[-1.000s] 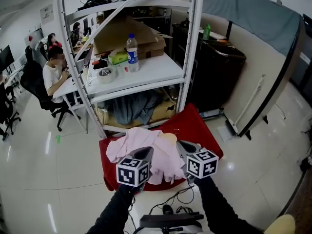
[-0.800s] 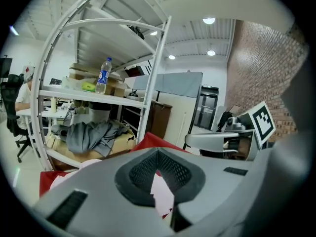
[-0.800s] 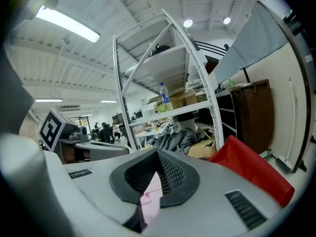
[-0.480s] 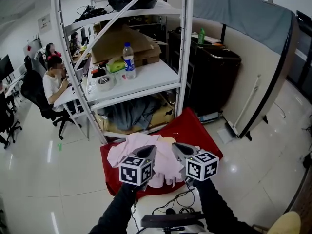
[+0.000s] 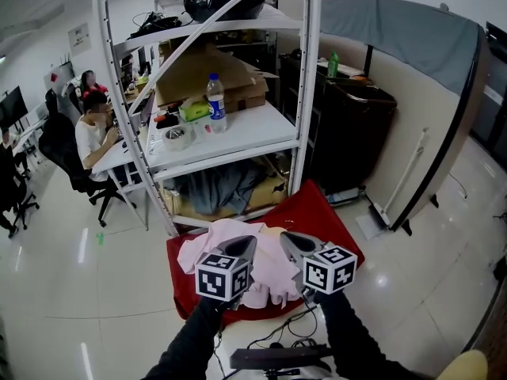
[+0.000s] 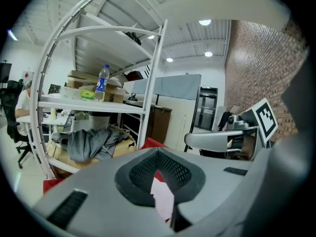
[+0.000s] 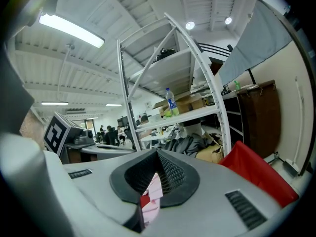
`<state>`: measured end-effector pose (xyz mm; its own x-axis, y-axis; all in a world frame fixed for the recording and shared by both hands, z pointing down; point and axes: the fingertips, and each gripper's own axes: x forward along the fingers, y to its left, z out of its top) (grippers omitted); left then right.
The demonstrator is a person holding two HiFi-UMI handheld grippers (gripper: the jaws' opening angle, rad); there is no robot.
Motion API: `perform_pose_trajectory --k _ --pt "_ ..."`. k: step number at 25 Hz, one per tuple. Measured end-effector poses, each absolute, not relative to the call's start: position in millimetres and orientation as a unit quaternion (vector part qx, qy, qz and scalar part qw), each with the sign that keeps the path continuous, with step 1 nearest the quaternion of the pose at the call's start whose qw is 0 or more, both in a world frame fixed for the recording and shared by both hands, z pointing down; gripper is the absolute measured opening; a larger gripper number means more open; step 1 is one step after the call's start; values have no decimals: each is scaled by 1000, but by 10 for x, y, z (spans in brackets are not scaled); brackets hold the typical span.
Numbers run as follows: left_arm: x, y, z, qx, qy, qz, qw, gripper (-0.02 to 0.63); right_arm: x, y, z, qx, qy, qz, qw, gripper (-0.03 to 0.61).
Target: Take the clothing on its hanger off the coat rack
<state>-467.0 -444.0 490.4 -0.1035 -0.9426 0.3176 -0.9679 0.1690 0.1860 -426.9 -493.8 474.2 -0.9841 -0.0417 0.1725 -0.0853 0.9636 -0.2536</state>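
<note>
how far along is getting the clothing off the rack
Looks done: the pink clothing lies heaped on the red cloth, not hanging. In hand: nothing; the left hand-held gripper and right hand-held gripper are shut above it. Remaining: unclear; no hanging garment is in view.

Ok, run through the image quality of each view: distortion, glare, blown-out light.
Head view: fisheye bows the white rack uprights, and glare streaks the glossy floor. Left gripper view: dark vignetted corners, and the brick wall looks curved. Right gripper view: the ceiling tube light is blown out, and the posts curve.

Grey-topped partition [image 5: 412, 30] stands on glossy pale floor [image 5: 63, 291].
</note>
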Motion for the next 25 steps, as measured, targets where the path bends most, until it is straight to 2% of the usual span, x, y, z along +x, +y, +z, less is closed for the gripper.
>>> perform_pose_trajectory --k 25 --pt "-4818 -4373 4834 644 -744 35 176 -5 -4406 -4850 4592 26 -990 122 67 -25"
